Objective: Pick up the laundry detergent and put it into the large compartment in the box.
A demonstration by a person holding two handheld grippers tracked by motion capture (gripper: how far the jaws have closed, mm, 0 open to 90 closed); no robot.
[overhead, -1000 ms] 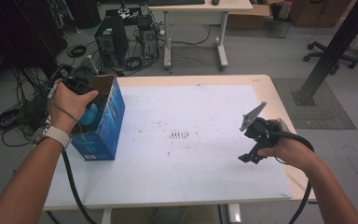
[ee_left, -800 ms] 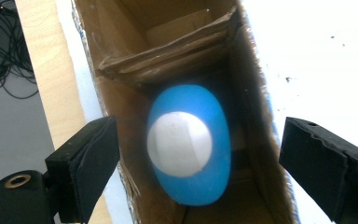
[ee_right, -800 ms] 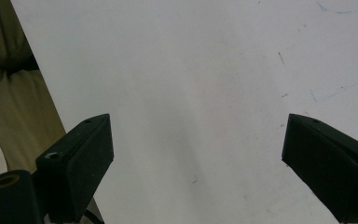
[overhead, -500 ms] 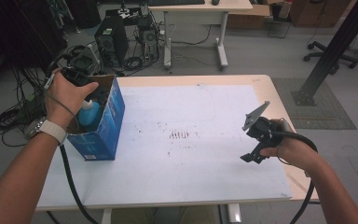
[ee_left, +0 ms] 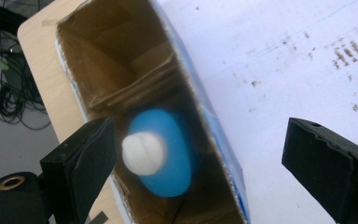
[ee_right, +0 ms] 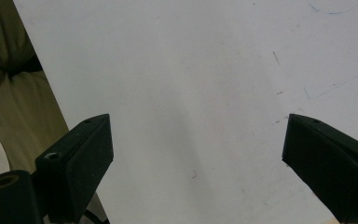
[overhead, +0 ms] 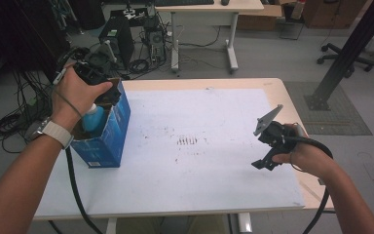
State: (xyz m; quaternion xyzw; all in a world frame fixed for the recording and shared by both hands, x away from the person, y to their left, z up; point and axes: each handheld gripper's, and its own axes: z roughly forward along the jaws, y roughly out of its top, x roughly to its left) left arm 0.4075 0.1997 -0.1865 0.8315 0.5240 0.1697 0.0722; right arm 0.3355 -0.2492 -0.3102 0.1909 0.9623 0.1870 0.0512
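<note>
An open-topped blue cardboard box (overhead: 109, 141) stands at the left of the white table sheet (overhead: 199, 112). Inside it a blue bottle (overhead: 93, 118) with a white cap (ee_left: 143, 153) stands upright. My left gripper (overhead: 101, 93) hangs just above the box's far end, pointing down. In the left gripper view the box (ee_left: 121, 60) and bottle (ee_left: 172, 154) lie below the left gripper (ee_left: 219, 154), whose jaws have just been opening and touch nothing. My right gripper (overhead: 259, 165) hovers open over the bare sheet (ee_right: 191, 70) at the right, the right gripper (ee_right: 198, 158) empty.
The wooden table edge (overhead: 292, 97) runs along the right. Behind the table stand a desk (overhead: 209, 9), a computer tower (overhead: 117, 39) and floor cables (overhead: 9, 122). A black post (overhead: 350, 48) rises at the far right. The person's trouser leg (ee_right: 14, 93) lies past the near edge.
My left hand has risen and drawn toward the far end of the box, leaving the bottle standing inside. The right gripper has stayed where it was.
</note>
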